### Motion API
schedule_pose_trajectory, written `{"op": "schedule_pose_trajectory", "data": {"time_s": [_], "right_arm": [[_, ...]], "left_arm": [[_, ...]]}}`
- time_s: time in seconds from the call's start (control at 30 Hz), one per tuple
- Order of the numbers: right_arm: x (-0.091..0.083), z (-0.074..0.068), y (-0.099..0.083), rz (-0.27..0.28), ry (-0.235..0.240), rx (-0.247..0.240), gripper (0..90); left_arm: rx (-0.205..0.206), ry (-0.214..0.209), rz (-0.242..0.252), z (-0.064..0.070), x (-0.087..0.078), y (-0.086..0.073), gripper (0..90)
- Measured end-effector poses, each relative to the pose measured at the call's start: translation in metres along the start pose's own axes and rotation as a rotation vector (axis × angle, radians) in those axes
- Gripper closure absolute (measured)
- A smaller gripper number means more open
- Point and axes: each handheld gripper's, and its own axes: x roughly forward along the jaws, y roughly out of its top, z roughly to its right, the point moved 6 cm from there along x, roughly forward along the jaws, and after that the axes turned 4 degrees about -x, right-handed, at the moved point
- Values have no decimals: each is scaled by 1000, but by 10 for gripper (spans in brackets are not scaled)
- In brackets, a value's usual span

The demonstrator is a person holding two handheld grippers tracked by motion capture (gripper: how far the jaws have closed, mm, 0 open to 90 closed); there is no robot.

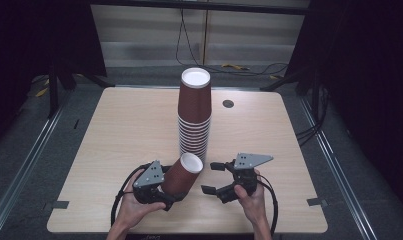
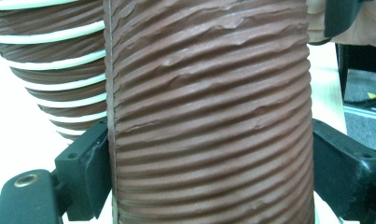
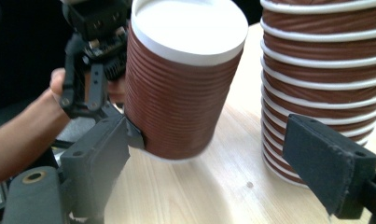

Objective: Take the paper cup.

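your left gripper [image 1: 165, 192] is clamped on the loose cup [image 1: 183, 173], right gripper [image 1: 212, 178] spread wide, so steady its rim before seating it on the stack [image 1: 194, 117].

A single brown ribbed paper cup [image 1: 183, 174] with a white rim is held tilted, mouth up, just in front of the stack of cups [image 1: 194, 115]. That stack stands upside down, white base on top.

A lab-like recording bay: a bare wooden desk [image 1: 114, 130] stands on grey carpet, flanked by metal floor rails [image 1: 24, 167], black curtains [image 1: 34, 35] and loose cables [image 1: 189, 47].
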Motion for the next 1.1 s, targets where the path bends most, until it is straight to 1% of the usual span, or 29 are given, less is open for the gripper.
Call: {"op": "schedule_pose_trajectory", "data": {"time_s": [0.07, 0.13, 0.17, 0.2, 0.27, 0.3, 0.33, 0.37, 0.4, 0.5, 0.53, 0.57, 0.6, 0.63, 0.67, 0.73, 0.8, 0.9, 0.97, 1.03, 1.1], "right_arm": [[1, 1, -1, -20, -14, -11, 142], [1, 2, -1, -36, -33, -13, 141], [1, 2, -1, -36, -33, -13, 141], [2, 2, -2, -51, -37, -15, 137], [3, 1, -3, -66, -28, -23, 137], [3, 1, -3, -66, -28, -23, 137], [3, 1, -3, -75, -28, -30, 135], [3, 0, -3, -83, -23, -39, 135], [3, 0, -3, -85, -25, -41, 136], [4, 0, -3, -96, -29, -50, 136], [4, 1, -3, -115, -48, -61, 136], [4, 1, -3, -115, -48, -61, 136], [3, 2, -3, -126, -59, -69, 136], [3, 2, -3, -126, -59, -69, 136], [2, 3, -3, -137, -78, -77, 136], [1, 5, -4, -155, -90, -74, 136], [2, 5, -6, -178, -89, -83, 136], [3, 4, -9, -216, -67, -93, 136], [5, 3, -10, -238, -59, -106, 136], [6, 3, -10, -249, -69, -110, 136], [6, 3, -8, -240, -70, -113, 136]], "left_arm": [[11, 2, -27, -2, -1, 0, 124], [13, -4, -19, -3, -2, 1, 125], [13, -4, -19, -3, -2, 1, 125], [13, -10, -22, -3, -3, 2, 126], [28, -13, -49, -3, -3, 2, 126], [28, -13, -49, -3, -3, 2, 126], [46, -8, -78, -4, -4, 2, 127], [46, -8, -78, -4, -4, 2, 127], [63, -8, -102, -5, -4, 2, 126], [59, -12, -106, -5, -4, 2, 125], [51, -15, -112, -5, -3, 1, 125], [51, -15, -112, -5, -3, 1, 125], [64, -5, -138, -6, -3, 0, 125], [64, -5, -138, -6, -3, 0, 125], [74, -5, -163, -6, -2, 0, 125], [85, -4, -188, -5, -1, 0, 125], [97, 3, -213, -4, 0, 0, 125], [116, -8, -234, -3, 1, -1, 126], [132, 18, -251, -2, 1, -2, 127], [141, 6, -263, -1, 1, -1, 126], [142, -7, -269, 0, 2, 0, 126]]}}
